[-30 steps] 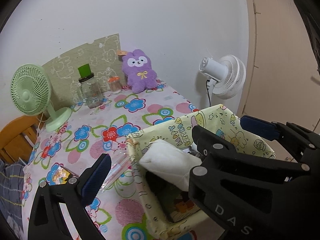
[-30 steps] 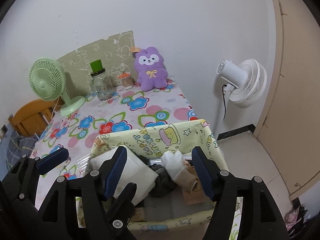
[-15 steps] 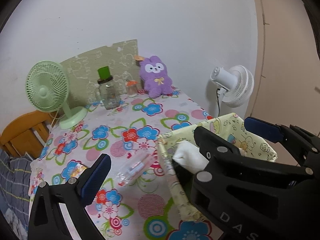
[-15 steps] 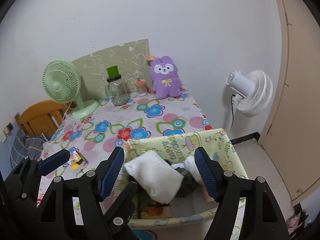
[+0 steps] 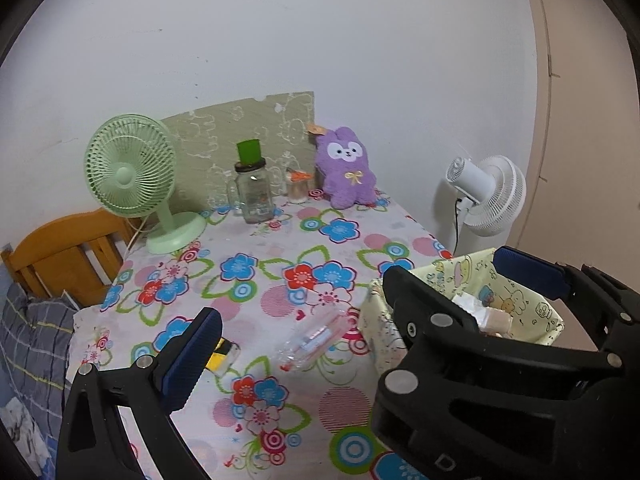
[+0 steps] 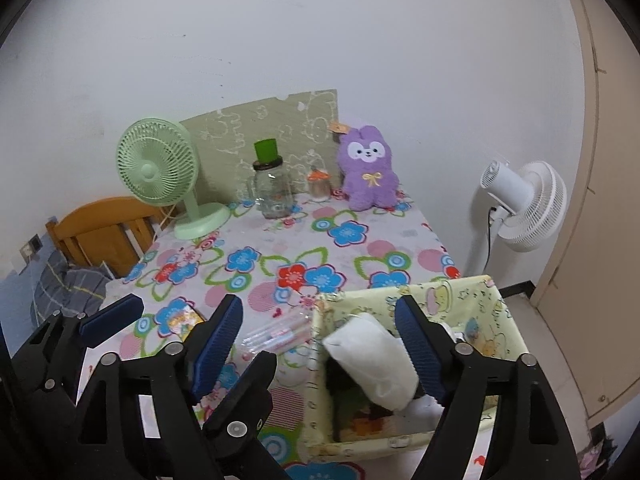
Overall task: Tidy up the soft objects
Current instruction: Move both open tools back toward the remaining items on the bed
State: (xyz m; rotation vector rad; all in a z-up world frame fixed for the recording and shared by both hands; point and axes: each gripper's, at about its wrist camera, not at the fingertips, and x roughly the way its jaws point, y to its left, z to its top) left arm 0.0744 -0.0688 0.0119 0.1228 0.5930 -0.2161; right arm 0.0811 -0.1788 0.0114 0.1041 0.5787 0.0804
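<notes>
A yellow cartoon-print fabric basket (image 6: 508, 320) stands at the table's near right corner and shows in the left wrist view (image 5: 536, 312) too. A white folded cloth (image 6: 372, 356) and other soft items lie inside it. A purple plush bunny (image 6: 368, 168) sits upright at the far edge against the wall, also in the left wrist view (image 5: 348, 172). My right gripper (image 6: 320, 344) is open and empty, above the basket's left side. My left gripper (image 5: 356, 304) is open and empty over the table; its right finger (image 5: 528, 270) is above the basket.
On the floral tablecloth (image 5: 280, 248) lie a clear plastic packet (image 5: 316, 338) and a small yellow pack (image 5: 222, 354). A green fan (image 5: 132, 168), a glass jar with a green cup (image 5: 252, 188) and a small orange-lidded jar (image 5: 298, 186) stand at the back. A white floor fan (image 6: 524, 204) stands right.
Both grippers have pulled back and up from the basket, so more of the table shows. The white cloth stays in the basket. Both stay open.
</notes>
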